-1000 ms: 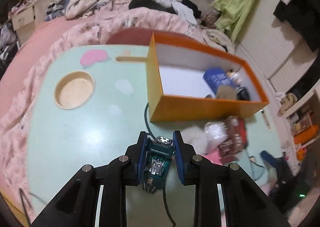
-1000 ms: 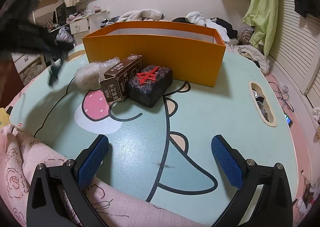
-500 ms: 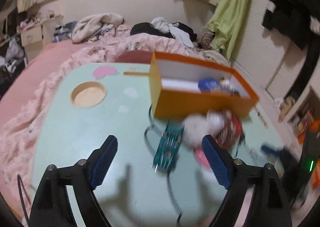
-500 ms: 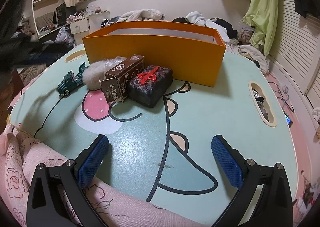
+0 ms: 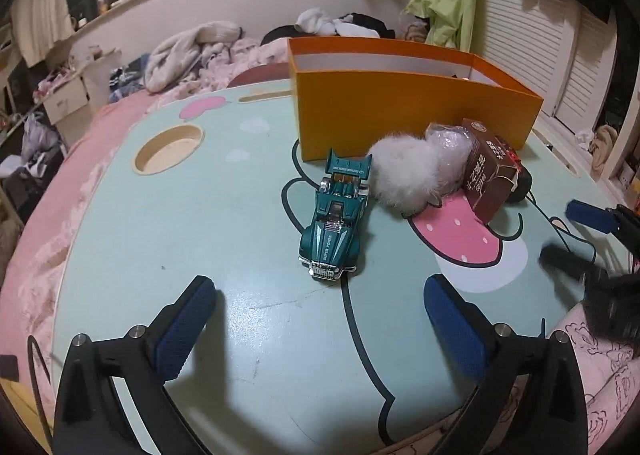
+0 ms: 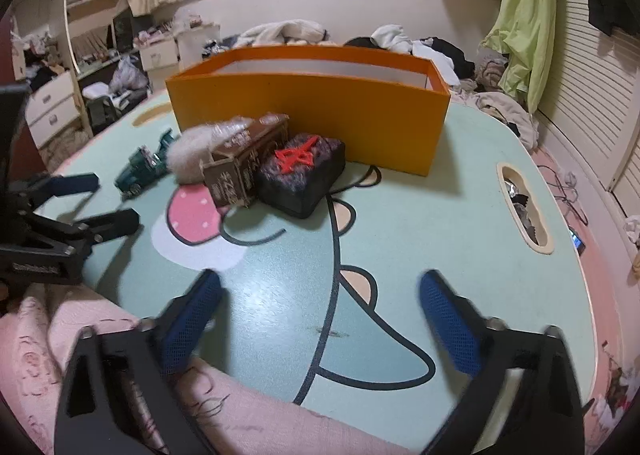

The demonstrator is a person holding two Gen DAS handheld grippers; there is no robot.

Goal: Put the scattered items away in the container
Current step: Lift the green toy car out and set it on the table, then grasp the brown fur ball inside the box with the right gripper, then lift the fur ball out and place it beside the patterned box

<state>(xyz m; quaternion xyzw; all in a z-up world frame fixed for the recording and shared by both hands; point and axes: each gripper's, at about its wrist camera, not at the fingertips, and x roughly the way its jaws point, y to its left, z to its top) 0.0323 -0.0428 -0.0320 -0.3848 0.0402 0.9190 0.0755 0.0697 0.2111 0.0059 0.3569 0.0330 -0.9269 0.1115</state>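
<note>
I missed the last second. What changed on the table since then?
The left gripper let go of the green metal toy car, which now stands on the table beside the white fluffy ball; its jaws are opening. The right gripper is closing, empty. The orange cardboard box stayed put.

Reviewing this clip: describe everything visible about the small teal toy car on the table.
The small teal toy car looks like glossy die-cast metal, with a chrome grille, an exposed engine, a rear spoiler and "SUPER POWER" on the bonnet. It stands upright on its wheels on the mint-green table, nose toward the left camera, tail near the orange box. The fluffy white pompom sits against its side. No gripper touches it.
</note>
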